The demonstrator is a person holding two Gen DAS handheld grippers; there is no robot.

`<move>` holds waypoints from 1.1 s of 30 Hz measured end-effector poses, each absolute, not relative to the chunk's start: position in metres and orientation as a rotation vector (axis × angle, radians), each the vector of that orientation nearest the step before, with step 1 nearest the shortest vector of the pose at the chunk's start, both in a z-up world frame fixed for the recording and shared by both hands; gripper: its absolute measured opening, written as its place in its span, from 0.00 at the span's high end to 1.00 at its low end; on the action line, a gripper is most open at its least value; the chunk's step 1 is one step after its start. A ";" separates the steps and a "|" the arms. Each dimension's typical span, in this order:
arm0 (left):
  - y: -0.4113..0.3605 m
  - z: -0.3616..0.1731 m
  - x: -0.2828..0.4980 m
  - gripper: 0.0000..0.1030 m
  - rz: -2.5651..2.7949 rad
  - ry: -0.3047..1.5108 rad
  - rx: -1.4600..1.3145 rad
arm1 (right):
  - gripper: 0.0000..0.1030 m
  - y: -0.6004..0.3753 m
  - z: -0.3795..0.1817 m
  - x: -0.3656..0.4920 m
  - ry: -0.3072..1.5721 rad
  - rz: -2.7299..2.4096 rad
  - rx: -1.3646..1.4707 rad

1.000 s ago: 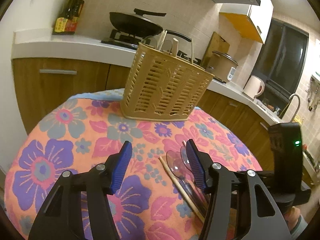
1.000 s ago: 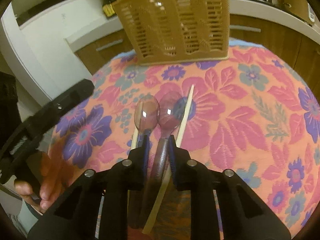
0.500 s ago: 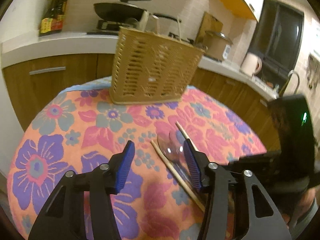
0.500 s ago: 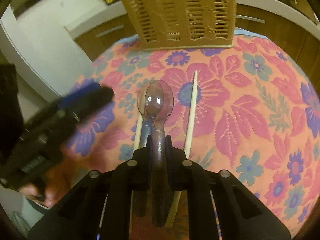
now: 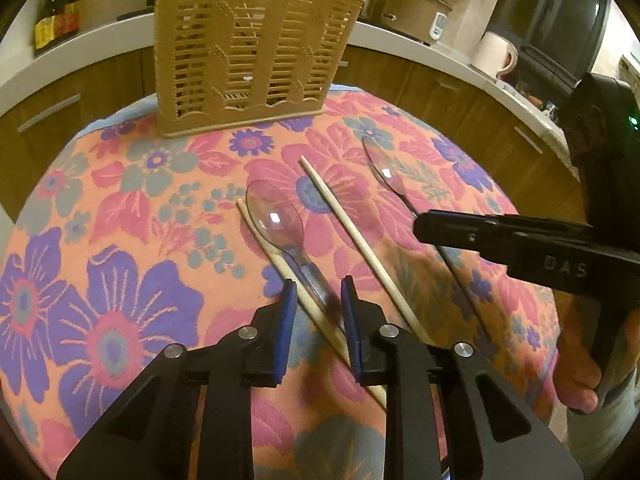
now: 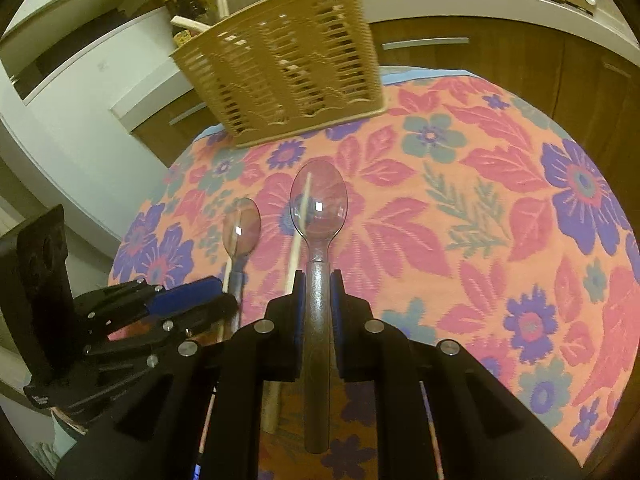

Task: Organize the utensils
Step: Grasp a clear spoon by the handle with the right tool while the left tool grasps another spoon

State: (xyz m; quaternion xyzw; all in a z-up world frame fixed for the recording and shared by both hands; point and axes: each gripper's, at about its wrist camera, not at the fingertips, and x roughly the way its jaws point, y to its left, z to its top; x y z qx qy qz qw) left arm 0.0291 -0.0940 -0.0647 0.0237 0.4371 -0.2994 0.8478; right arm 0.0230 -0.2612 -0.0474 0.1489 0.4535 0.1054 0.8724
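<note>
Over the flowered cloth [image 5: 120,264] on the round bench, the right gripper [image 6: 318,280] tilts downward with its jaws clamped on the dark handle of a clear spoon [image 6: 319,204]; that spoon is lifted off the cloth, its bowl pointing toward the tan slotted basket [image 6: 288,64] standing at the far edge. A bare hand [image 5: 580,364] grips the right tool's handle at the right edge of the left wrist view. The left gripper [image 5: 318,294] also slants down, close above the cloth. Its jaws have just been closing and now stand narrow, straddling the handle of a second clear spoon [image 5: 276,216] and the chopstick [image 5: 280,264] lying alongside it. Whether the blue pads [image 5: 286,320] already press on them I cannot tell. Both still lie flat on the cloth. Another chopstick [image 5: 352,236] lies just to the right, apart from the jaws.
</note>
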 end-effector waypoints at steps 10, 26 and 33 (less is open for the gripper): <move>-0.106 -0.053 0.032 0.80 -0.626 0.923 0.082 | 0.91 -0.275 -0.060 0.021 0.956 0.207 0.345; -0.149 -0.063 0.034 0.80 -0.485 0.949 0.346 | 0.91 -0.281 -0.059 0.014 0.950 0.164 0.308; -0.119 -0.060 0.038 0.90 -0.510 0.962 0.287 | 0.91 -0.275 -0.053 0.015 0.953 0.152 0.269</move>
